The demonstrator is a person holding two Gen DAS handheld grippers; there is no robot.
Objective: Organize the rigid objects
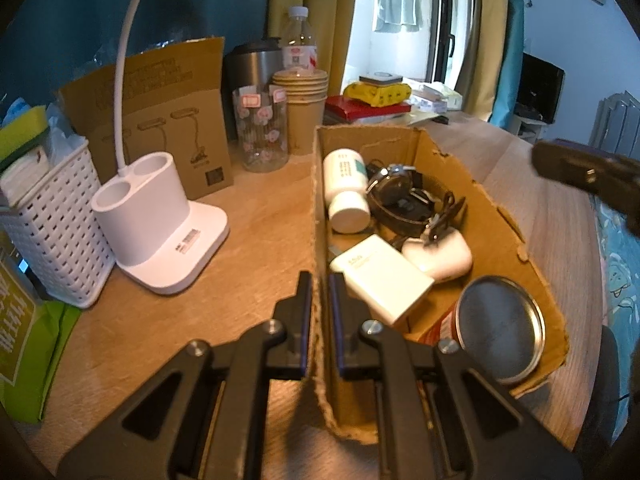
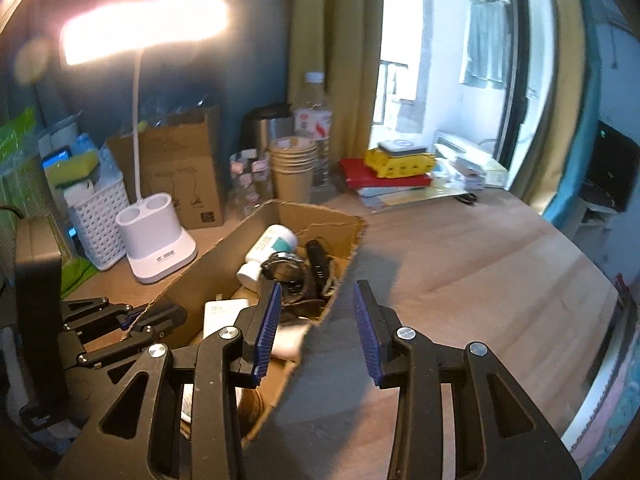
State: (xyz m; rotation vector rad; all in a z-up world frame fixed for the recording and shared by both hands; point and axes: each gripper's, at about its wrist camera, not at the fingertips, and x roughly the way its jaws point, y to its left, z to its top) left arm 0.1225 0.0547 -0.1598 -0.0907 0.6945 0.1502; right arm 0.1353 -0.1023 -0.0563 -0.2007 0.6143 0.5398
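While left tongs (image 1: pixel 320 316) clamp cardboard box (image 1: pixel 496 216) wall, right tongs (image 2: pixel 316 328) agape: bottle (image 1: pixel 344 184), charger (image 1: pixel 380 276), tin (image 1: pixel 500 328) inside.

White charger block (image 2: pixel 224 312) in the cardboard box (image 2: pixel 208 276) — grey print, reads roughly "33W" from the right wrist view; smaller lines under it illegible. Printing on the white bottle (image 1: pixel 345 184), lamp base sticker (image 1: pixel 188 242) and green bag (image 1: pixel 16 332) — too blurred to read.
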